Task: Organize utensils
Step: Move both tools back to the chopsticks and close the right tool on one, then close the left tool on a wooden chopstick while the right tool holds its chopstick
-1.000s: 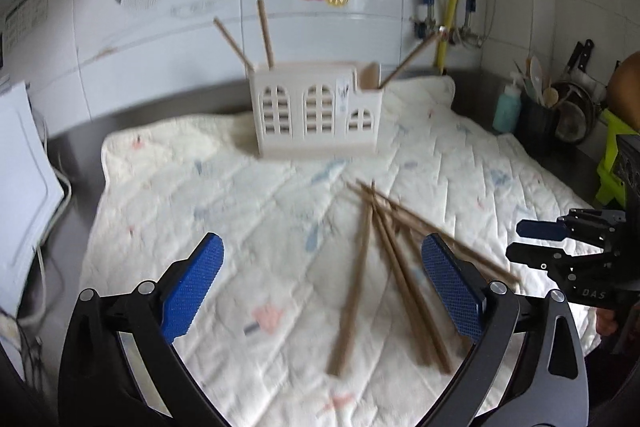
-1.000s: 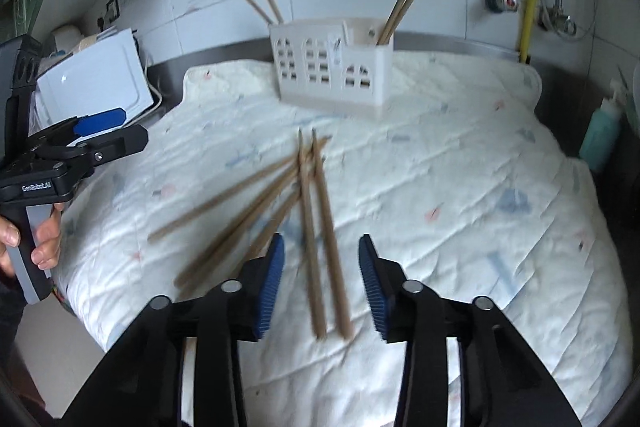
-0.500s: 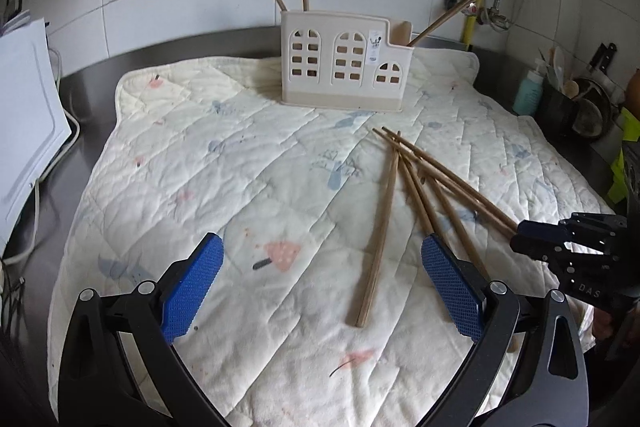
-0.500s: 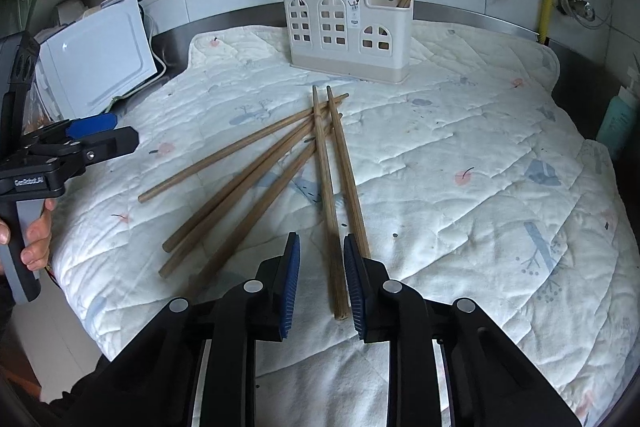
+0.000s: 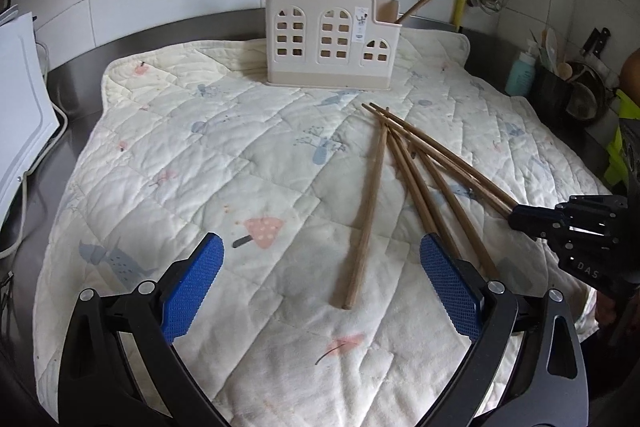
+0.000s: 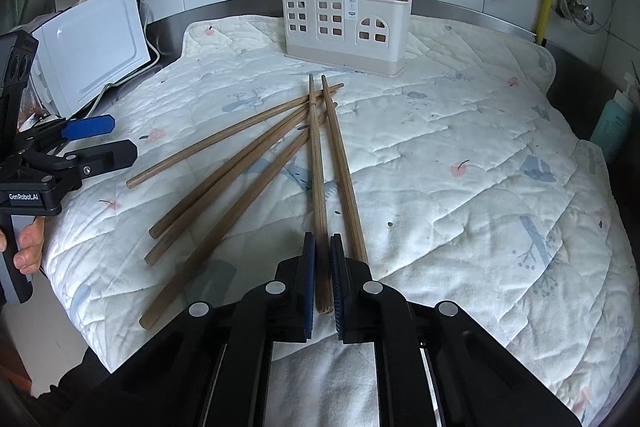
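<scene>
Your right gripper (image 6: 322,267): jaws pinched on chopstick (image 6: 316,171) butt end, good leverage for lifting toward holder (image 6: 346,23). Left gripper (image 5: 320,279): jaws wide, hovering over quilt (image 5: 200,163), ready for nearest stick (image 5: 366,211).

"GenRobot.AI" stands in white letters on the black body of the left gripper (image 6: 94,143), seen from the right wrist view. "DAS" stands in pale letters on the black body of the right gripper (image 5: 524,221), seen from the left wrist view. The small label on the utensil holder (image 6: 346,21) is too small to read.
</scene>
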A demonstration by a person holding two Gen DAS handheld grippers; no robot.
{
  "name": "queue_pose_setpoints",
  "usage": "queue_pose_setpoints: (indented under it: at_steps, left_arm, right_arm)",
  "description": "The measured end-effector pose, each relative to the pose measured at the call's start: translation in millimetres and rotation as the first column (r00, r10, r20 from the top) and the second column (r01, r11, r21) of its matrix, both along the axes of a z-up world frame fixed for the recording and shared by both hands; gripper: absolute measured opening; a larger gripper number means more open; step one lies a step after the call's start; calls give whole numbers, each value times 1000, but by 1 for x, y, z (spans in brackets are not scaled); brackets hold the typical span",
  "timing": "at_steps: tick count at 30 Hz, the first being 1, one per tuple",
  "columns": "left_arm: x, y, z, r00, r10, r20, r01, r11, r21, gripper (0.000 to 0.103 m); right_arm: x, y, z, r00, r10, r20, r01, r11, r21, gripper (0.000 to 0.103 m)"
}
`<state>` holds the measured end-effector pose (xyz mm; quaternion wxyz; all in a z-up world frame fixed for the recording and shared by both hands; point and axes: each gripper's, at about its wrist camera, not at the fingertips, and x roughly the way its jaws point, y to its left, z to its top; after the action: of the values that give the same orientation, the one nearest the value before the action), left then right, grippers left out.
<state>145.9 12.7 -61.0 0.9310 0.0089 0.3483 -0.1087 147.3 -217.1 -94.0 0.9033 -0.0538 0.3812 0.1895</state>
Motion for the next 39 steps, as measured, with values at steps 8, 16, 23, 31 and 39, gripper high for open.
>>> queue_pose_setpoints:
  at_steps: [8, 16, 23, 31, 39]
  left_arm:
    - [14, -10, -11, 998, -35, -48, 36, 999, 3, 63]
    - [17, -13, -20, 995, -65, -75, 65, 998, -6, 37]
    - [14, -20, -21, 992, -101, -73, 102, 995, 7, 21]
    - [18, -23, -23, 988, -120, -97, 122, 993, 7, 20]
    - [18, -27, -24, 990, -99, -104, 104, 994, 44, 13]
  right_arm:
    - [0, -1, -2, 1000, -8, -1, 8, 1000, 8, 8]
    - [-1, -1, -2, 1000, -10, 5, 10, 1000, 8, 8]
    - [-1, -2, -2, 1000, -22, 5, 22, 999, 24, 8]
    - [-1, -3, -2, 999, -32, 6, 32, 999, 34, 8]
    - [-2, -2, -2, 999, -34, 11, 33, 999, 32, 7]
